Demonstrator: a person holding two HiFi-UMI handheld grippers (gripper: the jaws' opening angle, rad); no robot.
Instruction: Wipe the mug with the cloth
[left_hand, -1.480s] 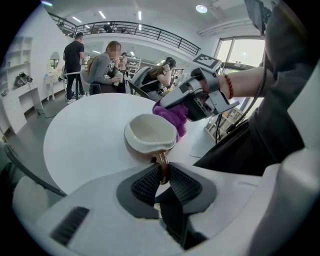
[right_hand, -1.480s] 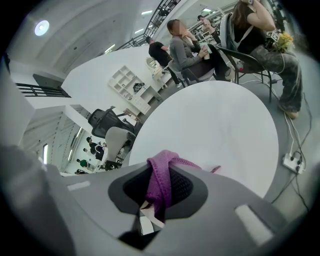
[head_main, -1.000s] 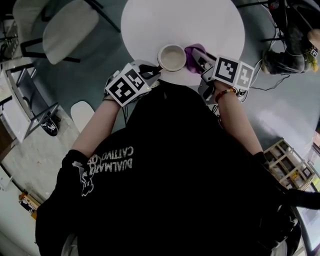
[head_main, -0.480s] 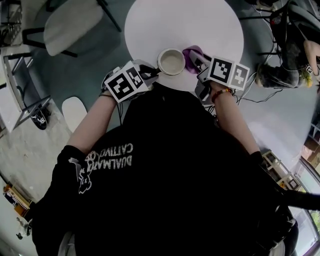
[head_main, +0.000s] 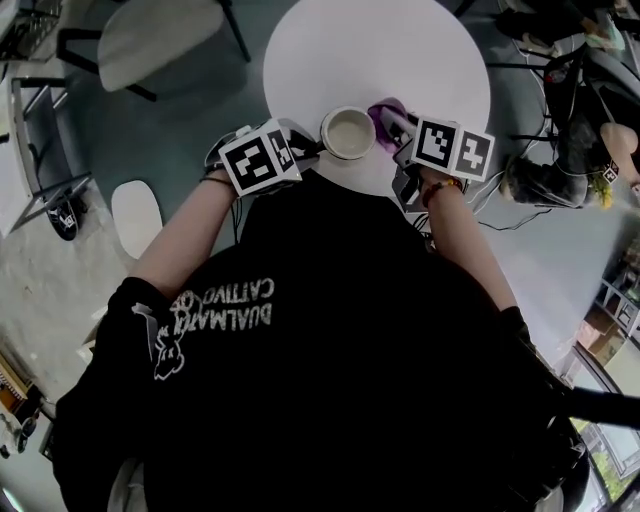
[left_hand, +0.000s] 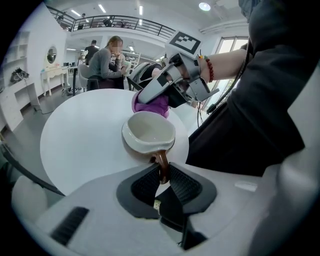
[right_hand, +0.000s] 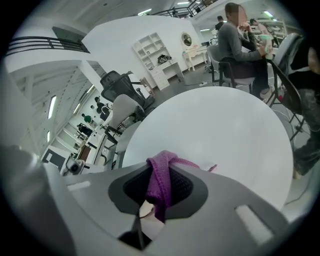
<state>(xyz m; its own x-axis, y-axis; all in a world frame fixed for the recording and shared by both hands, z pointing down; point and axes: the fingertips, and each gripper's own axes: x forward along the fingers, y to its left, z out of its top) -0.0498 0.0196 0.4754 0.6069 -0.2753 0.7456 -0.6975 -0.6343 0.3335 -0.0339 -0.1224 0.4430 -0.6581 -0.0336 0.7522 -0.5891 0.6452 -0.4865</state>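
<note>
Left gripper (left_hand: 162, 175) pinched the brown handle (left_hand: 162, 163) of the white mug (left_hand: 149, 132); only its own view showed this, since the marker cube hid the grip in the head view. The mug (head_main: 348, 132) stood at the near edge of the round table (head_main: 380, 50). The right gripper view missed the mug, but showed the right gripper (right_hand: 160, 187) clamped on the purple cloth (right_hand: 162, 180). Cloth (left_hand: 150, 106) touched the mug's right side. A chair (head_main: 160, 30) stood far left; the person's black shirt (head_main: 340, 330) covered the table's near rim. Against a second before, mug, cloth and both grips stayed the same.
</note>
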